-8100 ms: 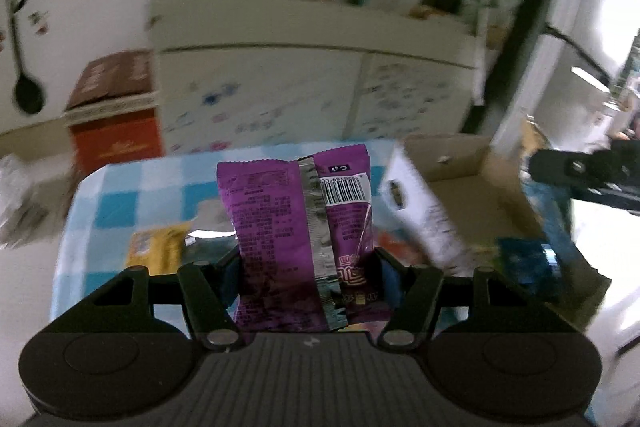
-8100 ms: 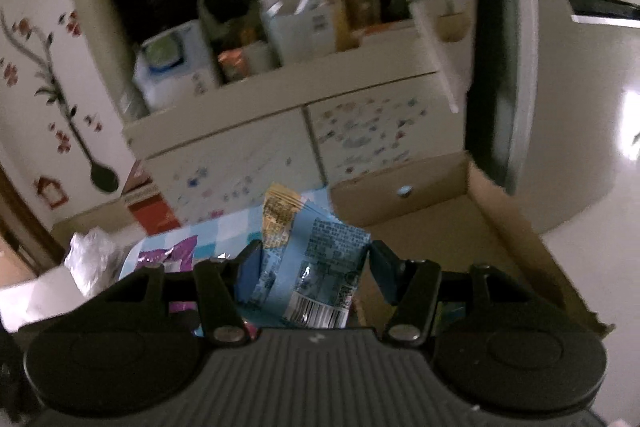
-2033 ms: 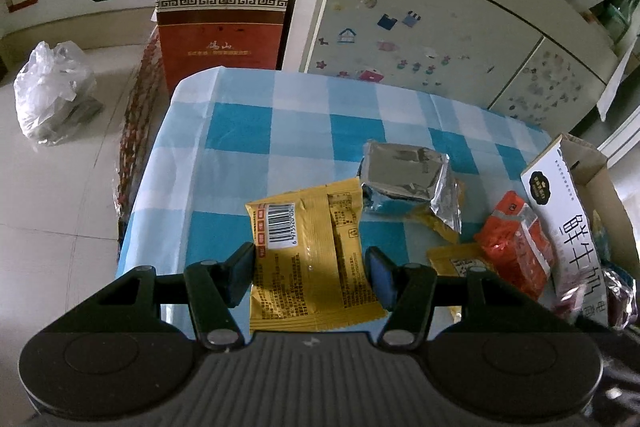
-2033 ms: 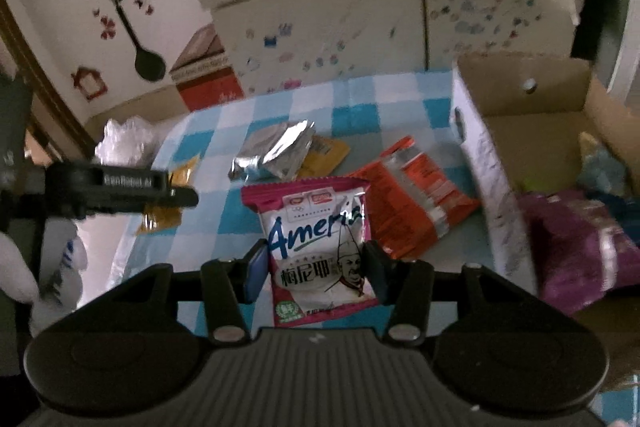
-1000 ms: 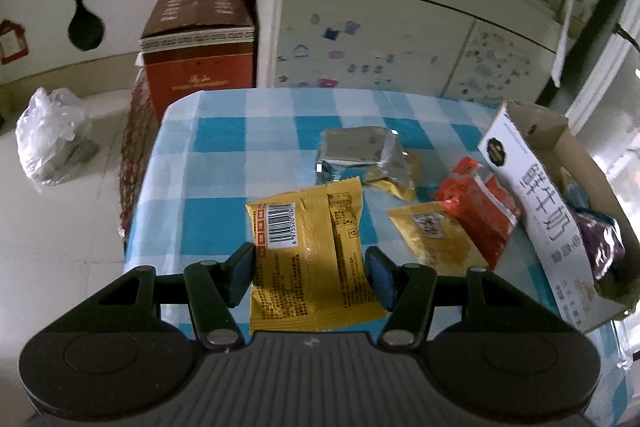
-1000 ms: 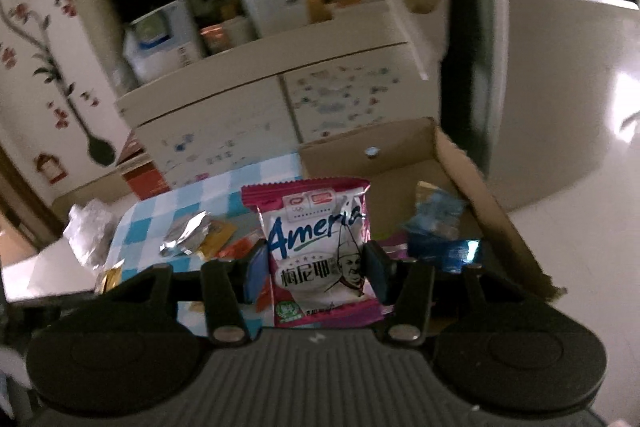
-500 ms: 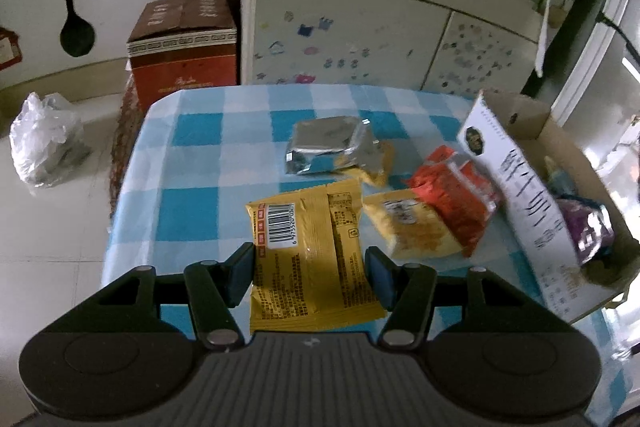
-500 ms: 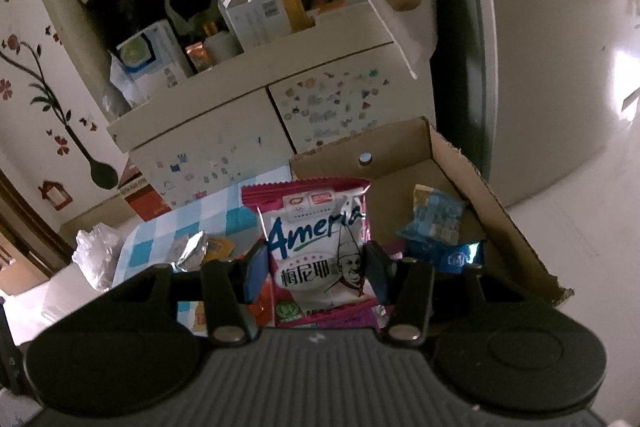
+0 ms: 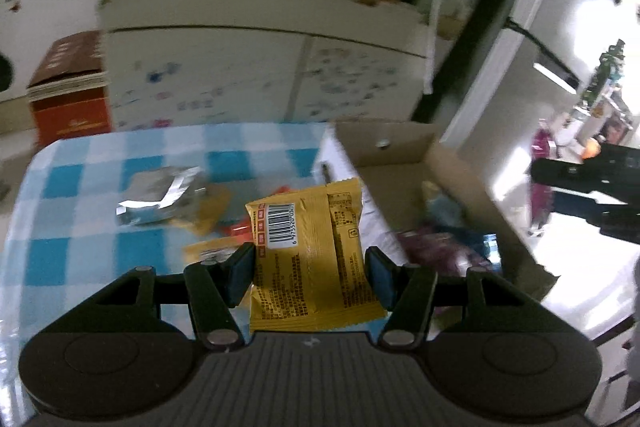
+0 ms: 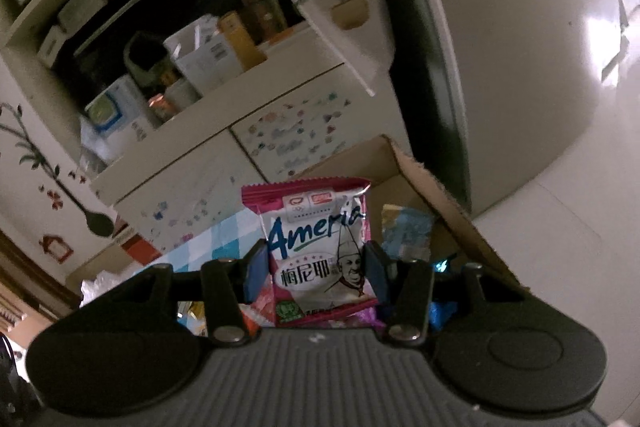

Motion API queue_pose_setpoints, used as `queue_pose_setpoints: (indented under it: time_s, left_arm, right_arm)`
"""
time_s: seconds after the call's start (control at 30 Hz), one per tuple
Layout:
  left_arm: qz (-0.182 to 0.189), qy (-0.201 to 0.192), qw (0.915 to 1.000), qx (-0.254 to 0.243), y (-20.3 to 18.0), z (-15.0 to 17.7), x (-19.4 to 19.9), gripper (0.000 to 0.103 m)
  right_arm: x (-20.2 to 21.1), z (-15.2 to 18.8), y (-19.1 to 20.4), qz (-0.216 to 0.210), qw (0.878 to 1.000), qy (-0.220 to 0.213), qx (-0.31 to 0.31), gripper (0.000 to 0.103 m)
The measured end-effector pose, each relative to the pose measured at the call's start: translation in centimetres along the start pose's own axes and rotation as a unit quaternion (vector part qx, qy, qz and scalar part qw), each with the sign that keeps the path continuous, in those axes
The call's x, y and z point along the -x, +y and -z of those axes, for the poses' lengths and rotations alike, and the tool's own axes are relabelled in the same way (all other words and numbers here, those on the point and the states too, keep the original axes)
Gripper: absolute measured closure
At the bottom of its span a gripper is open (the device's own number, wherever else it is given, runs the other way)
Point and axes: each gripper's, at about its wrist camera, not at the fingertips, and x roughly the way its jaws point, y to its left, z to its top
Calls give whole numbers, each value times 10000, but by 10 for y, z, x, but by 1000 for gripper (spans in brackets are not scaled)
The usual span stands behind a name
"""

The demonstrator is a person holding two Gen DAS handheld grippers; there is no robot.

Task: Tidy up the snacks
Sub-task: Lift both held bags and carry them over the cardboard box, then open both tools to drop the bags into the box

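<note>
— Where are the snacks?
— The left tool (image 9: 306,277) pinches a yellow packet (image 9: 310,259) above the bench (image 9: 80,187), near the box (image 9: 460,171). The right tool (image 10: 316,275) pinches a pink packet (image 10: 320,255).
— Heavy?
— Probably light, soft, crinkly and slippery — hold the sides, gently.

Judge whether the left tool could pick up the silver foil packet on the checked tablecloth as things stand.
Probably not yet: the left tool is shut on a yellow snack packet, so it has no free grip for the silver foil packet, though nothing covers that packet.
</note>
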Motion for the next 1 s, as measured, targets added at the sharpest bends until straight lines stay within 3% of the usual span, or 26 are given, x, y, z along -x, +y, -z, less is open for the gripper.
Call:
queue_pose_setpoints:
  time_s: [0.23, 0.67, 0.73, 0.77, 0.8, 0.83, 1.0]
  left_arm:
    - [349, -106, 9992, -152, -48, -15, -17, 38]
    - [456, 25, 9983, -353, -99, -34, -66, 37]
    - [439, 46, 9983, -382, -103, -35, -70, 31]
    - [392, 50, 9984, -403, -104, -35, -71, 22]
    - [338, 29, 9986, -413, -105, -36, -70, 14]
    - [301, -24, 9987, -420, -106, -36, -68, 13]
    - [238, -53, 9987, -457, -103, -40, -63, 10]
  right_arm:
    - [0, -12, -24, 64, 9988, -112, -467, 52]
    - [-8, -17, -42, 208, 9952, -158, -942, 48]
    - [-9, -18, -44, 185, 9939, -181, -1068, 43]
    - [-9, -18, -45, 169, 9933, -195, -1123, 41]
    - [-9, -18, -47, 161, 9928, -208, -1173, 33]
    - [-9, -19, -47, 170, 9922, -215, -1218, 27]
    - [-7, -19, -51, 176, 9905, -295, -1334, 26]
